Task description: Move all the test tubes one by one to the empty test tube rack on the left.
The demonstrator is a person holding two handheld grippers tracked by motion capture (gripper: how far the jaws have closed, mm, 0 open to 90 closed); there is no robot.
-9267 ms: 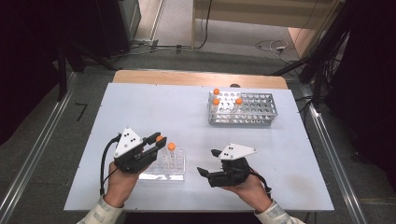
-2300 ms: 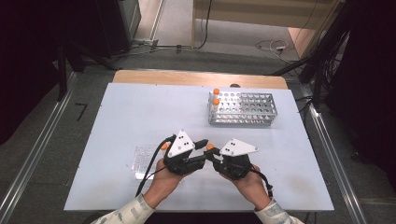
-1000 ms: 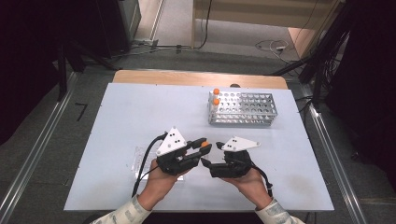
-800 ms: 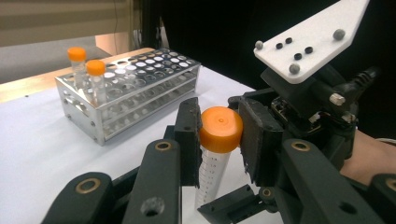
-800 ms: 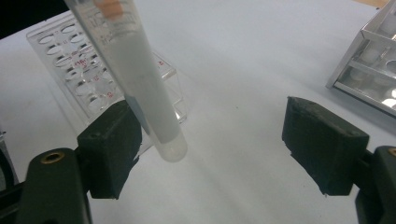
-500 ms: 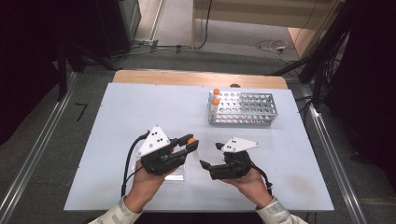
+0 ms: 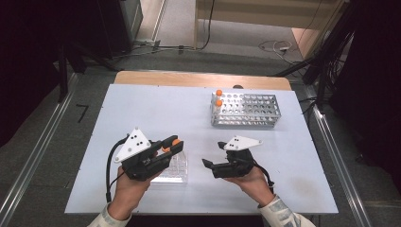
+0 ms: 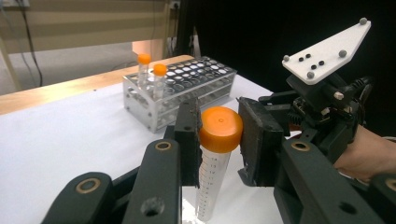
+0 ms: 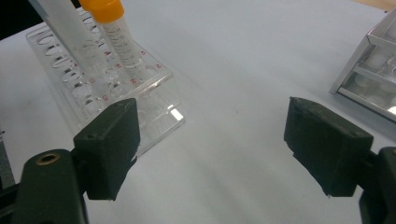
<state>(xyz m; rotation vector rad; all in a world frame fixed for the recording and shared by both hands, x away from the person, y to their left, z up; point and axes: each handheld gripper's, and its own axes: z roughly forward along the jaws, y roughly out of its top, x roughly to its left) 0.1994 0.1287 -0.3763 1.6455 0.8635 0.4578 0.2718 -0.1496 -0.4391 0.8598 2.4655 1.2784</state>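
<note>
My left gripper (image 7: 171, 144) (image 8: 219, 140) is shut on the orange cap of a clear graduated tube (image 8: 220, 128) (image 9: 116, 35). It holds the tube upright over the clear plastic rack (image 7: 174, 171) (image 9: 93, 100). The tube's tip is at the rack's holes; I cannot tell whether it is inside one. My right gripper (image 7: 213, 153) (image 9: 219, 140) rests to the right of the rack, low over the table. It is open, its jaws have just widened a little, and nothing is between them.
A metal tube rack (image 7: 250, 111) (image 8: 187, 88) (image 9: 373, 70) stands at the back right, with two orange-capped tubes (image 7: 218, 98) (image 8: 152, 65) at its left end. The white table (image 7: 156, 113) ends in a wooden edge at the back.
My left gripper has carried the tube leftward, away from the right gripper, to above the clear rack. The right hand has stayed where it was.
</note>
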